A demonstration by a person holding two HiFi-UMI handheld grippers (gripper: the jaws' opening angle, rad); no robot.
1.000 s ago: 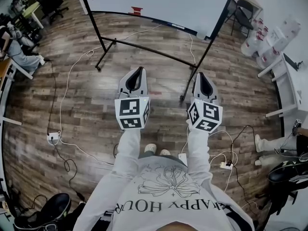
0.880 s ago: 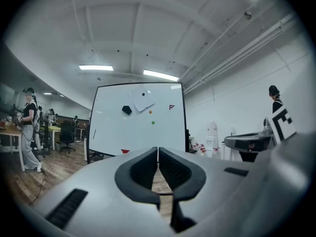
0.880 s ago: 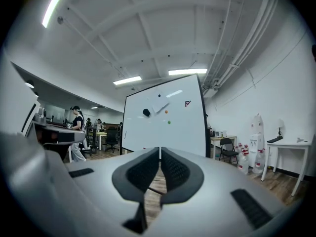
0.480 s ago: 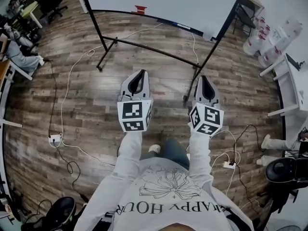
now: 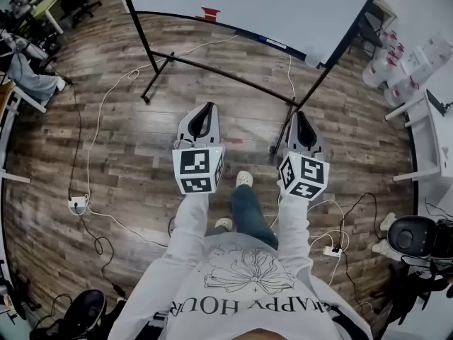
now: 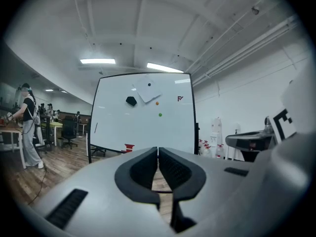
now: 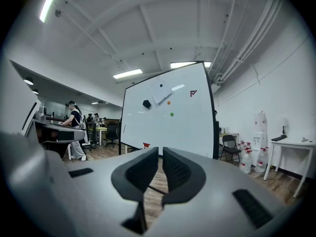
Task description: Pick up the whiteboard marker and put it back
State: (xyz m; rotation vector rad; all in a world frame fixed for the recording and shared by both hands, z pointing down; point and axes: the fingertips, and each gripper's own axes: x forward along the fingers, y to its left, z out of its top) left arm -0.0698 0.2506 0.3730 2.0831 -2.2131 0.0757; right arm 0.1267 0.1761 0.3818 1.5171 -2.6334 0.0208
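Holding a gripper in each hand, the person stands on the wood floor (image 5: 106, 154) facing a whiteboard (image 5: 248, 6) on a black stand (image 5: 212, 69). Both grippers point level at the board, side by side and apart from each other.

The left gripper (image 5: 205, 108) has its jaws closed. In the left gripper view its dark ribbed pads (image 6: 148, 167) meet with only a hairline slit at the tips, and nothing sits between them. The right gripper (image 5: 298, 116) is closed as well. In the right gripper view its pads (image 7: 175, 169) leave just a thin sliver, through which only floor shows, and it holds nothing.

On the ledge along the board's lower edge lies a slim blue-and-white object (image 5: 274, 43) that looks like the whiteboard marker, though it is too small to be sure. It is well apart from both grippers, towards the board's right end in the head view. A red object (image 5: 209, 13) sits further left on the same ledge.

On the board's face are a black magnet (image 6: 131, 101), a tilted sheet of paper (image 6: 147, 90), an orange dot (image 6: 157, 102), a green dot (image 6: 160, 114) and a small red mark (image 6: 180, 98).

White cables (image 5: 99, 119) trail across the floor to a power strip (image 5: 78, 204). A white table (image 5: 425, 133) stands at the right. Another person (image 6: 28, 127) stands far off at the left.
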